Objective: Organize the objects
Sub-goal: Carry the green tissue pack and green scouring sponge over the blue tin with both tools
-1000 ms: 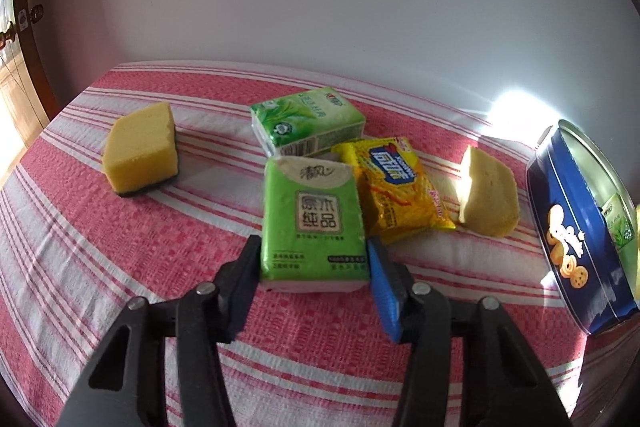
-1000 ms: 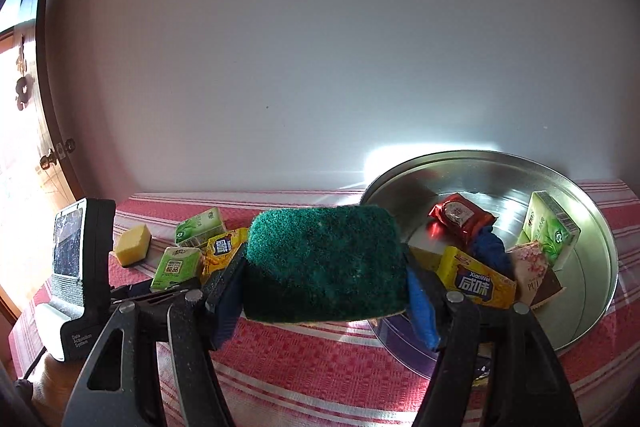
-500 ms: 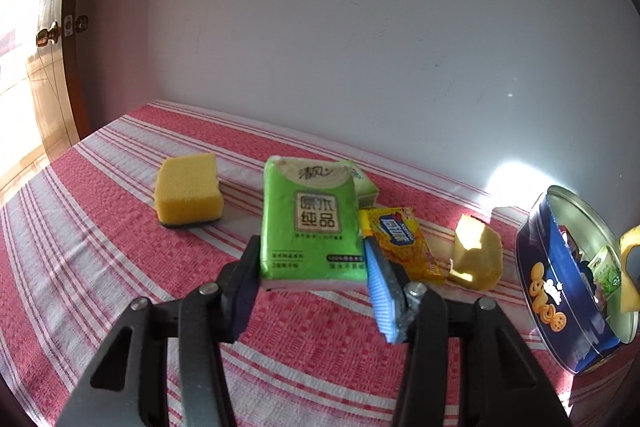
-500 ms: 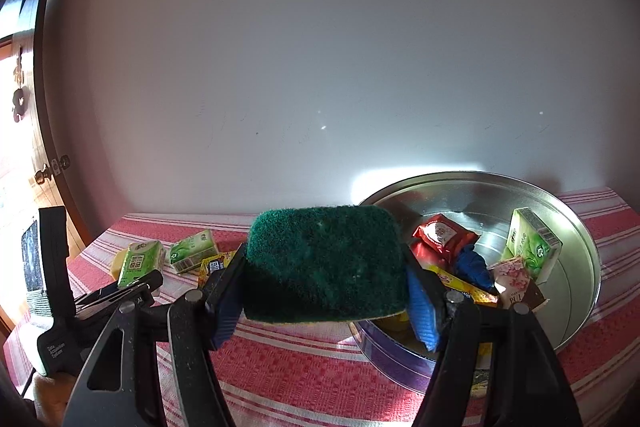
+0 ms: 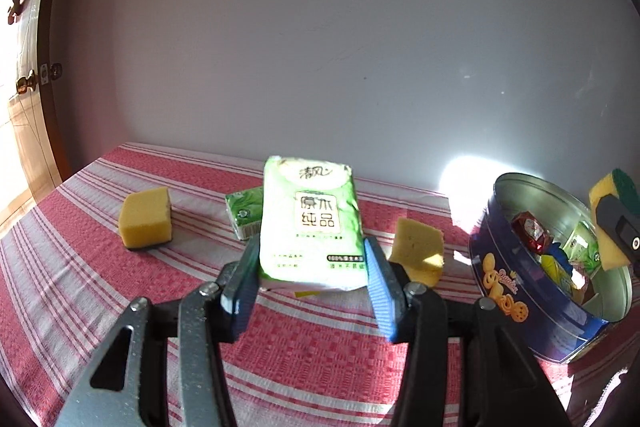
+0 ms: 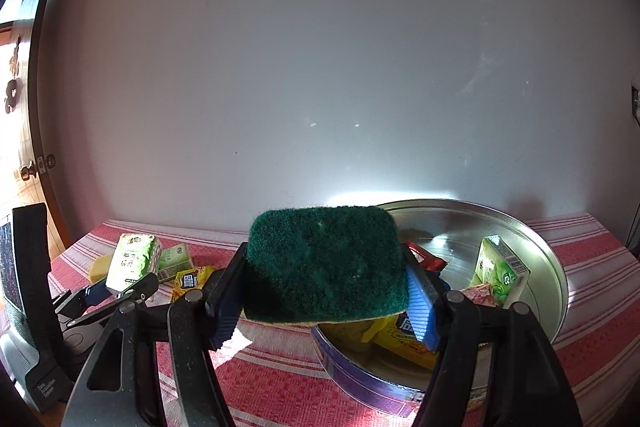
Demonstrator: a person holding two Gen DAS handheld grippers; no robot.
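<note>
Your left tool (image 5: 310, 281) is pinching the green tissue pack (image 5: 311, 227) by its lower end, blue pads pressed on both long sides, and the pack hangs clear of the striped tabletop (image 5: 80, 287). It reads as light and soft: film wrap over folded paper, so it gives under the pads and the slick film could slide if you squeeze only the corner. Judging by how much sticks out toward twelve o'clock, the free end may droop or swing; a hold nearer the middle would steady it.

Your right tool (image 6: 324, 291) is clamped on the sponge (image 6: 324, 263), green scouring face up, yellow foam just showing beneath. That one is featherweight and springy, rough enough not to slip, and it sits right at the near rim of the blue tin (image 6: 556, 267).

From the left view the tin (image 5: 520, 291) stands at three o'clock, already carrying packets. On the cloth, a yellow sponge (image 5: 146, 223) lies at ten o'clock, a second tissue pack (image 5: 244, 213) just behind the one you hold, and a pale sponge piece (image 5: 418, 247) at two o'clock, near the tin.
</note>
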